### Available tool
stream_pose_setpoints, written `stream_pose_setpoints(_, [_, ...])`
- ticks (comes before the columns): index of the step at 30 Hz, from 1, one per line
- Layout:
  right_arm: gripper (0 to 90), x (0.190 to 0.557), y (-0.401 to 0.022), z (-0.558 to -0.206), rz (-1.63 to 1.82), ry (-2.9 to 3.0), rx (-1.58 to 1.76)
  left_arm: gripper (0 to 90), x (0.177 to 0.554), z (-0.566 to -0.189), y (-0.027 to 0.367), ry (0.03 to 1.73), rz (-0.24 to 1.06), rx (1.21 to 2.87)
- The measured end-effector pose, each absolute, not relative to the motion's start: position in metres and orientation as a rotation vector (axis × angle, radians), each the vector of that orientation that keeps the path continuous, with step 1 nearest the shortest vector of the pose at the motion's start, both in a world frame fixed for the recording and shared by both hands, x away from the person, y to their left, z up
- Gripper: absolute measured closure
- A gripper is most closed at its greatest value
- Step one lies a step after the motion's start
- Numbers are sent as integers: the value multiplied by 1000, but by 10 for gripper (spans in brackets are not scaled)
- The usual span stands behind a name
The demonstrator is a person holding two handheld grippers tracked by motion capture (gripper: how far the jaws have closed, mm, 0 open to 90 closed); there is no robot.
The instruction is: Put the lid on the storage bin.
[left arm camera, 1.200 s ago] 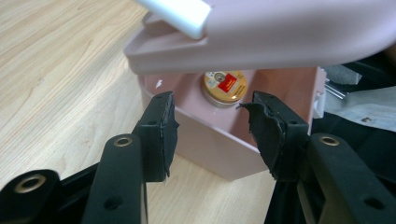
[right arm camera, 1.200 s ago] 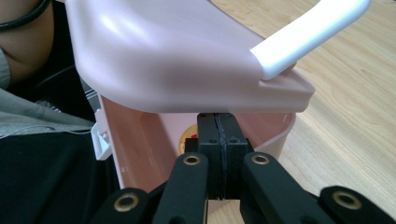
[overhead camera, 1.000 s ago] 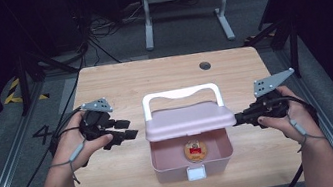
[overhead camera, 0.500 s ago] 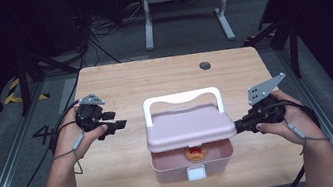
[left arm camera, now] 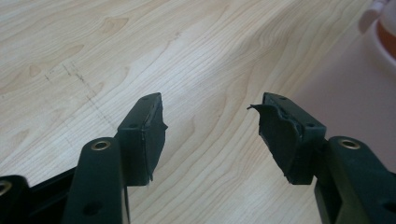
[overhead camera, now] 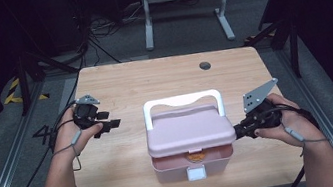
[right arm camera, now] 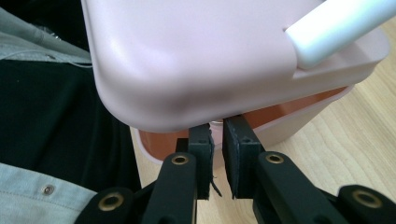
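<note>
The pink box (overhead camera: 190, 143) sits near the front middle of the wooden table (overhead camera: 152, 80), its lid (overhead camera: 189, 129) lowered almost shut with a gap left at the front; the step in hand looks like closing it; the right gripper (overhead camera: 238, 131) is at the lid's right corner, its jaws just parting a little with nothing visibly pinched; the left gripper (overhead camera: 109, 125) stands apart to the left, jaws wide and just opening, empty. Next, I judge, the lid needs pressing down and the white latch (overhead camera: 196, 173) fastening.

The lid (overhead camera: 189, 129) has dropped lower; the left tool (overhead camera: 109, 126) has opened.
</note>
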State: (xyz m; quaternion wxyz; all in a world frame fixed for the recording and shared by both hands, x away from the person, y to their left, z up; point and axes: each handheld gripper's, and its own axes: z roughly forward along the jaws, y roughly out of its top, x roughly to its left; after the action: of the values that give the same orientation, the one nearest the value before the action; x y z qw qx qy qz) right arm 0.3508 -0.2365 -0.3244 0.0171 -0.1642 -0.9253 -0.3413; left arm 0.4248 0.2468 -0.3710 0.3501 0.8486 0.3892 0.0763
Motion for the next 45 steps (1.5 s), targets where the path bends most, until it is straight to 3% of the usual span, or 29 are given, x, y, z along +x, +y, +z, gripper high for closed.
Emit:
stream_pose_setpoints(36, [820,346,-232,-337,-793,-2907,-457,399,429,-380,251,1045,135,2199])
stream_pose_setpoints(42, [786,345,-238,-330,-873,-2883,-458,398,428,-381,254,1057,136,2189])
stream_pose_setpoints(45, [712,347,-241,-327,-938,-2893,-464,395,427,-382,257,1059,147,2187])
